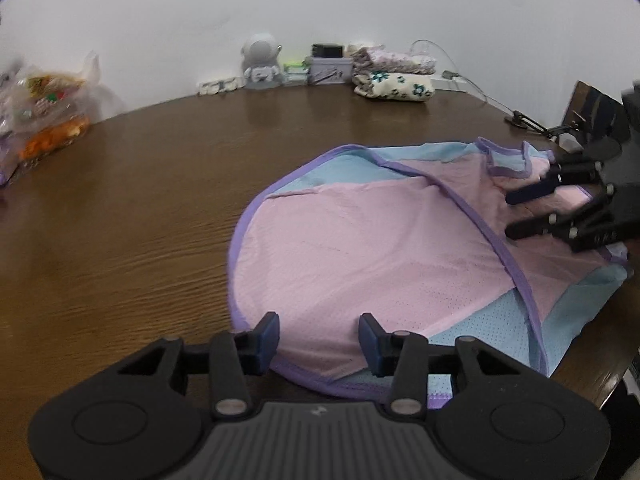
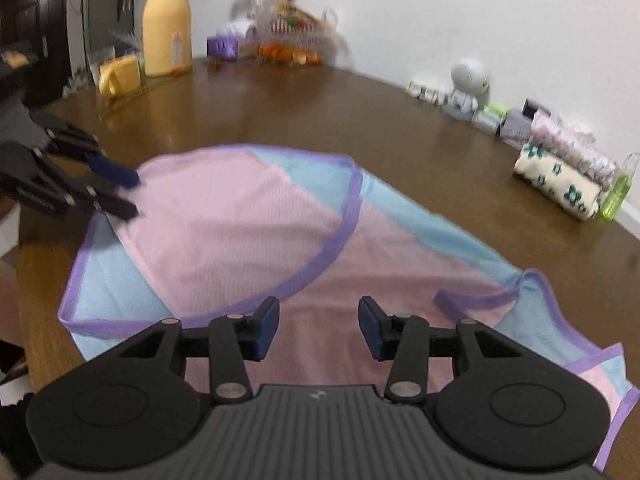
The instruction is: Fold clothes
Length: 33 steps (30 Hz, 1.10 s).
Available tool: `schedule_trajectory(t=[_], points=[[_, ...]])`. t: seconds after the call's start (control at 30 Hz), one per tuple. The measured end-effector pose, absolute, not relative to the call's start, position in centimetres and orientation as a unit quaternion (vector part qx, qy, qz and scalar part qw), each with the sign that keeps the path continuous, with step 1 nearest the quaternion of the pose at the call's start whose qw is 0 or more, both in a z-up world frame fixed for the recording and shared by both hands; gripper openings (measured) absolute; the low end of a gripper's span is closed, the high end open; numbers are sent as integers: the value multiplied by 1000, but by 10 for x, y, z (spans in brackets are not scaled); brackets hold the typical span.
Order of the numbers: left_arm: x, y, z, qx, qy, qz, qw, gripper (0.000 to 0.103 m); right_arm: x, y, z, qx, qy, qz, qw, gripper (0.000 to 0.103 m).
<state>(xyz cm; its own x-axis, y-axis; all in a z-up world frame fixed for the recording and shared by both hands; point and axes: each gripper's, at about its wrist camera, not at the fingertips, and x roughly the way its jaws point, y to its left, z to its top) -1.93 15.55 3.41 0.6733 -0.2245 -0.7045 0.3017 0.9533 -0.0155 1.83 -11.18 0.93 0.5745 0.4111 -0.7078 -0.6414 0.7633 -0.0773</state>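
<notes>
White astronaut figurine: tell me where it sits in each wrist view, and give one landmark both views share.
Left wrist view: the astronaut figurine stands at the table's far edge against the wall, top centre.
Right wrist view: the astronaut figurine stands at the far edge, upper right.
Shared landmark: the folded floral cloths, to its right in both views.

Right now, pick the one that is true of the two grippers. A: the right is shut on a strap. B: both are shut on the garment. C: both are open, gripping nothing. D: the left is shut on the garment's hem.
C: the left gripper and the right gripper each show parted fingers with only the pink and blue garment lying flat beneath the gap, nothing pinched.
</notes>
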Motion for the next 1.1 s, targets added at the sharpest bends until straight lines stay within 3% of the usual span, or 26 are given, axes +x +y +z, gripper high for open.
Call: schedule_trajectory(t=[0.27, 0.37, 0.4, 0.8, 0.93, 1.03, 1.1], points=[[66, 92, 50, 81, 365, -196, 907, 43, 29, -115, 17, -133, 351, 283, 882, 45], [91, 79, 38, 98, 395, -180, 895, 34, 30, -114, 15, -133, 358, 271, 884, 45], [94, 80, 33, 97, 402, -171, 894, 30, 30, -115, 14, -131, 358, 270, 884, 45], [75, 108, 36, 53, 382, -87, 919, 25, 46, -118, 15, -113, 377, 269, 879, 44], [43, 95, 56, 62, 352, -146, 922, 41, 63, -107, 33, -124, 356, 280, 883, 44], [17, 92, 63, 71, 349, -191, 915, 43, 92, -95, 35, -122, 374, 290, 873, 43], [4, 90, 58, 78, 361, -212, 905, 43, 111, -90, 30, -108, 400, 293, 862, 34]])
